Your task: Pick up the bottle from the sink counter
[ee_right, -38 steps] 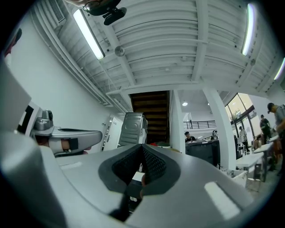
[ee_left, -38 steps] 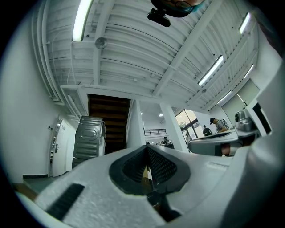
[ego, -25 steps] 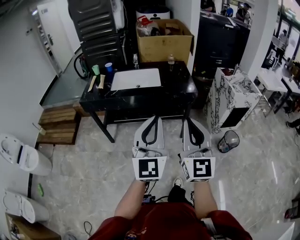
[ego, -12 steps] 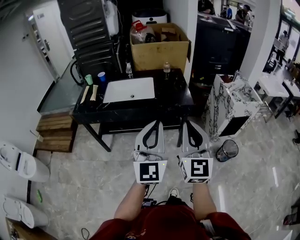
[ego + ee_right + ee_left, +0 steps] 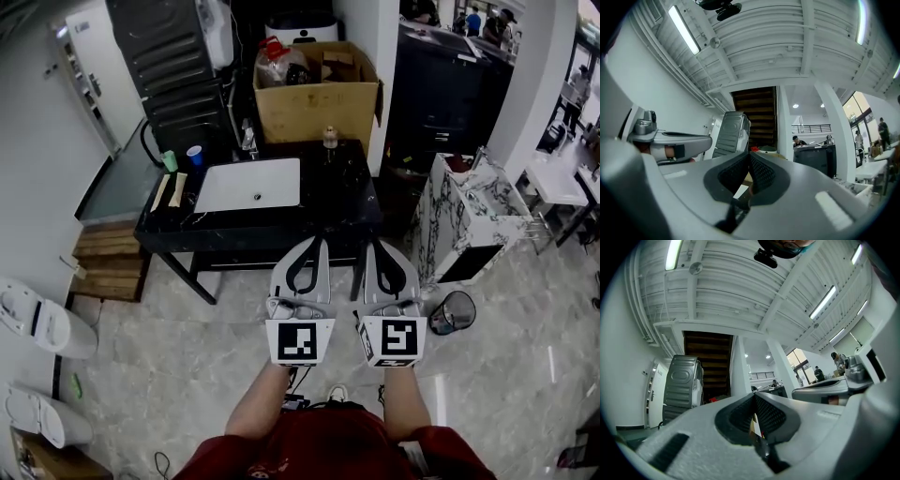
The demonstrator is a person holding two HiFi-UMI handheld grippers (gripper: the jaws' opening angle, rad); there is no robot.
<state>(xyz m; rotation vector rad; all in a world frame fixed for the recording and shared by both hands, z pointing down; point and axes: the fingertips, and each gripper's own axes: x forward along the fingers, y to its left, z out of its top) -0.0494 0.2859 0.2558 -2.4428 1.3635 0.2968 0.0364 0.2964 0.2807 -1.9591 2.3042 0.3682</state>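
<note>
A small clear bottle with a dark cap stands upright at the back of the black sink counter, right of the white basin. Both grippers are held side by side in front of the counter's near edge, pointing at it and well short of the bottle. The left gripper has its jaws together with nothing between them, as its own view confirms. The right gripper is likewise shut and empty. The bottle shows in neither gripper view.
A faucet, a green cup and a blue cup stand on the counter's left part. A cardboard box stands behind it. A marble cabinet and wire bin are at right, toilets and a wooden pallet at left.
The counter has drawn closer and shifted slightly left in the head view as the person walks toward it. Both grippers stay shut and side by side.
</note>
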